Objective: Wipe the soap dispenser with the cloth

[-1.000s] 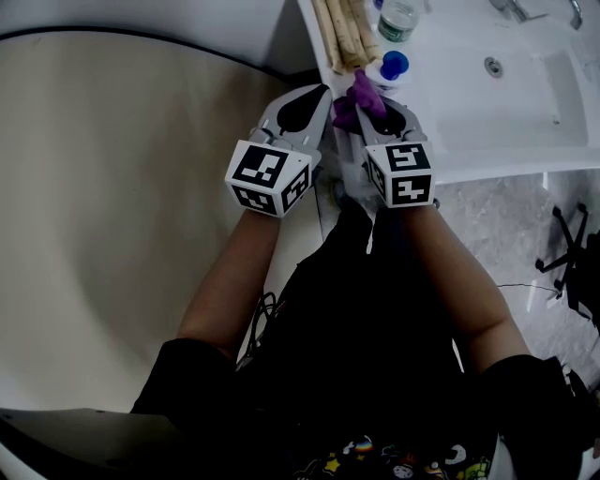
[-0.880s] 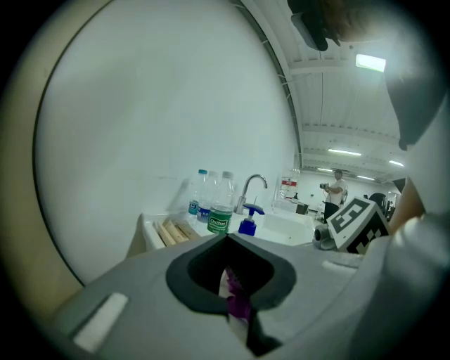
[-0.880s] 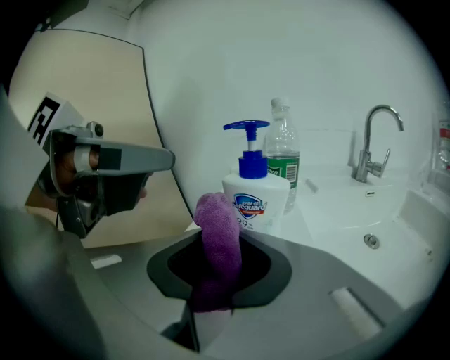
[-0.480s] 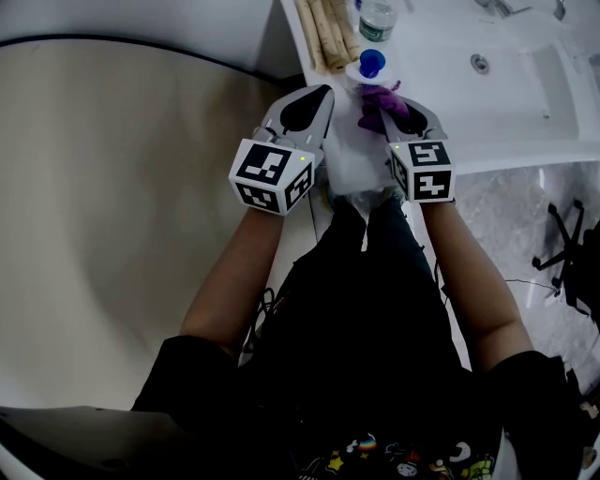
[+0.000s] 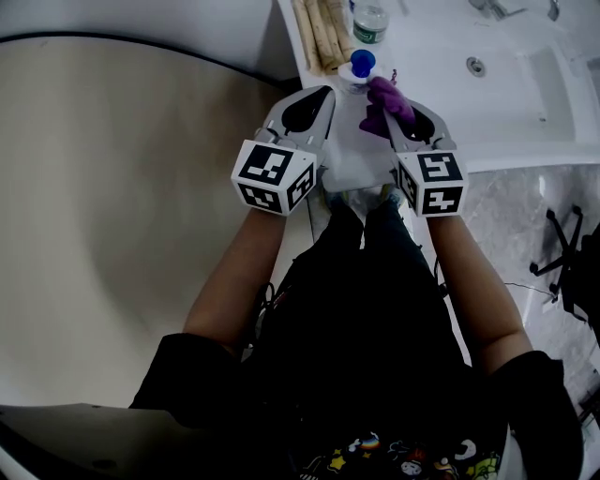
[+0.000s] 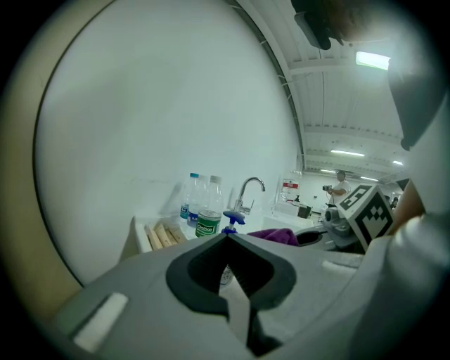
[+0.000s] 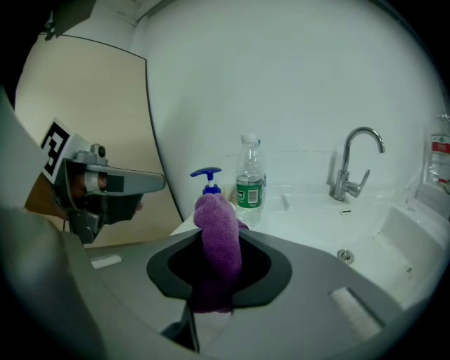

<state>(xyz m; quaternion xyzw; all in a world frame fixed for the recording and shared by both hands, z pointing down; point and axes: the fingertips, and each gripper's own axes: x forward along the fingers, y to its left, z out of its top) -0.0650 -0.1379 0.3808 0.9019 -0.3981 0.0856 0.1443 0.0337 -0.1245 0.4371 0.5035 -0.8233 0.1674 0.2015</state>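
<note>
The soap dispenser (image 5: 361,64) has a blue pump and a pale body, and it stands at the counter's near corner between my two grippers. My right gripper (image 5: 401,105) is shut on a purple cloth (image 5: 387,97), which lies against the dispenser's right side just below the pump. In the right gripper view the cloth (image 7: 218,235) sticks up from the jaws and hides most of the dispenser (image 7: 206,176). My left gripper (image 5: 317,98) is just left of the dispenser. Its jaws are together with nothing in them, and the blue pump (image 6: 232,216) shows just past their tips.
A water bottle with a green label (image 5: 370,21) stands behind the dispenser, with wooden sticks (image 5: 323,37) to its left. The white sink basin (image 5: 506,66) and its tap (image 7: 351,165) lie to the right. A beige curved wall (image 5: 122,187) fills the left. The counter edge (image 5: 506,164) drops to a grey floor.
The right gripper has carried the cloth from the left of the pump across to its right side. The left gripper has hardly moved.
</note>
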